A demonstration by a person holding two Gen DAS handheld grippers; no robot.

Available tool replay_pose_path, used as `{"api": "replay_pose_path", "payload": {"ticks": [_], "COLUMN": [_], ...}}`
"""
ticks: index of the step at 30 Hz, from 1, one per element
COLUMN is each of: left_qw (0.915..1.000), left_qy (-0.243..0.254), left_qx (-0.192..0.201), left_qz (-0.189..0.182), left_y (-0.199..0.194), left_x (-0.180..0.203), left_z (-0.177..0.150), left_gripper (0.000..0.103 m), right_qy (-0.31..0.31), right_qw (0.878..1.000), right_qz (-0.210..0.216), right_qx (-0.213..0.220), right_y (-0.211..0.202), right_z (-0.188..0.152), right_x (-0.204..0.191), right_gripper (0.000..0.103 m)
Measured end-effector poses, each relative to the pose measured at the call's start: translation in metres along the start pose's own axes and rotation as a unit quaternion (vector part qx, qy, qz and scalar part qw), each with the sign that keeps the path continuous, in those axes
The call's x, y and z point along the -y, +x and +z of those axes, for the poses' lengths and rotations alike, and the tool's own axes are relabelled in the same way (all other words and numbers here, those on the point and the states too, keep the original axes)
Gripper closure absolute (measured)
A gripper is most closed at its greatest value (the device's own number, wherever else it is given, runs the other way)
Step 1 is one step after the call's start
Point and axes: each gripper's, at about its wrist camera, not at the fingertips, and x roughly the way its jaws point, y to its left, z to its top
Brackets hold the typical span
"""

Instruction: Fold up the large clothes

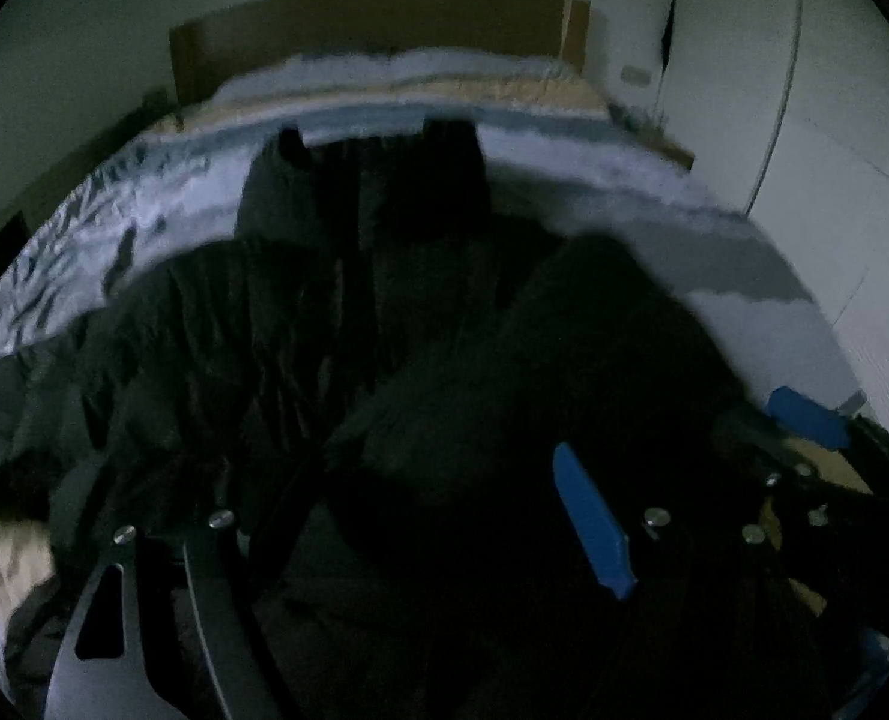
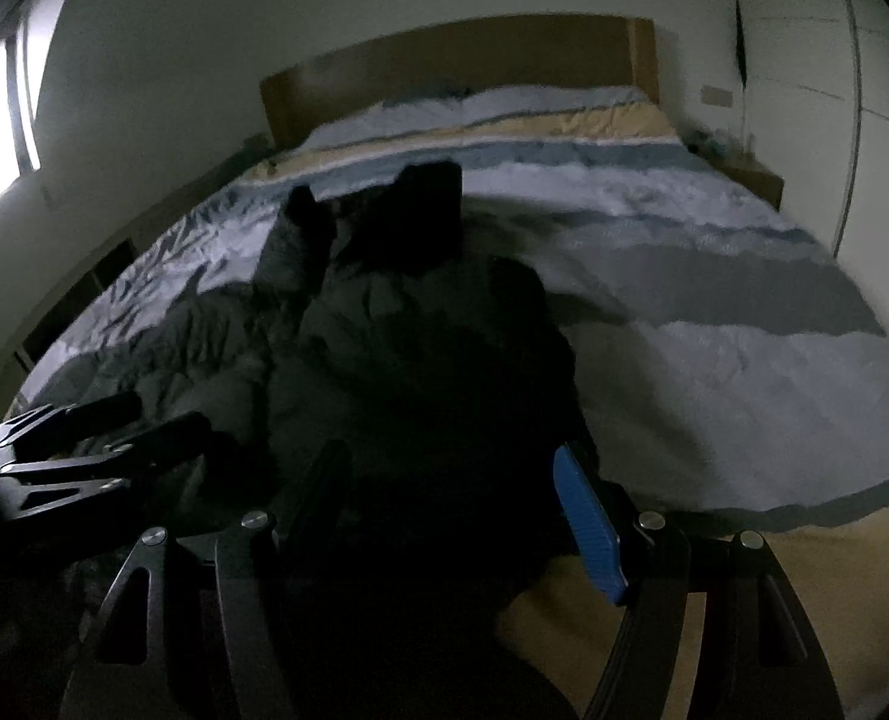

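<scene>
Overall: a dark garment (image 1: 264, 330) is lying spread on a bed, and both grippers are hanging over its near end, pointing down at it.
Left gripper (image 1: 438, 516): its fingers are standing wide apart, with the blue pad (image 1: 591, 519) showing on the right side and the other finger lost in the dark on the left.
Left gripper's hold: dark cloth is filling the whole gap between the fingers; whether the pads are pressing on it I cannot tell, since the picture is dim and blurred.
Right gripper (image 2: 450, 510): its fingers are standing apart, a blue pad (image 2: 588, 522) on the right and a black finger (image 2: 318, 492) on the left.
Right gripper's hold: dark cloth is sitting between and under the fingers; a pinch cannot be told from loose cloth.
Garment relative to left gripper: it is stretching ahead of the fingertips and off to the left, and a bulky fold (image 1: 594, 330) is rising ahead and to the right.
Garment relative to right gripper: the bulk is lying straight ahead, with two narrow dark ends (image 2: 432, 198) reaching farthest ahead.
Grippers relative to each other: the left one is showing low at the left of the right wrist view, over the garment's near edge.
Striped duvet (image 2: 714, 312): it is lying under the garment and is running out to the right of the right gripper.
Wooden headboard (image 2: 456, 60): it is standing far ahead of both tools.
</scene>
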Motion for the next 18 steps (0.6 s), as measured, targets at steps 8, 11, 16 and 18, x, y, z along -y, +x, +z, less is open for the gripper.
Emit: {"api": "replay_pose_path", "payload": {"ticks": [8, 11, 16, 18], "left_qw": [0.9991, 0.998, 0.9974, 0.9977], "left_qy": [-0.014, -0.026, -0.031, -0.033], "left_qx": [-0.038, -0.048, -0.042, -0.031], "left_qz": [0.015, 0.031, 0.049, 0.05], "left_y": [0.011, -0.001, -0.032, -0.052], "left_x": [-0.04, -0.063, -0.085, -0.092], "left_z": [-0.033, -0.043, -0.058, -0.065], "left_gripper": [0.023, 0.023, 0.024, 0.024], "right_qy": [-0.003, -0.003, 0.004, 0.003], "right_qw": [1.0, 0.999, 0.999, 1.0], "right_qz": [-0.016, -0.033, -0.03, -0.029], "right_qx": [-0.021, -0.02, -0.01, -0.011], "right_y": [0.012, 0.0, -0.032, -0.045], "right_z": [-0.012, -0.012, -0.02, -0.028], "right_x": [0.003, -0.001, -0.014, -0.025], "right_gripper": [0.033, 0.034, 0.033, 0.033]}}
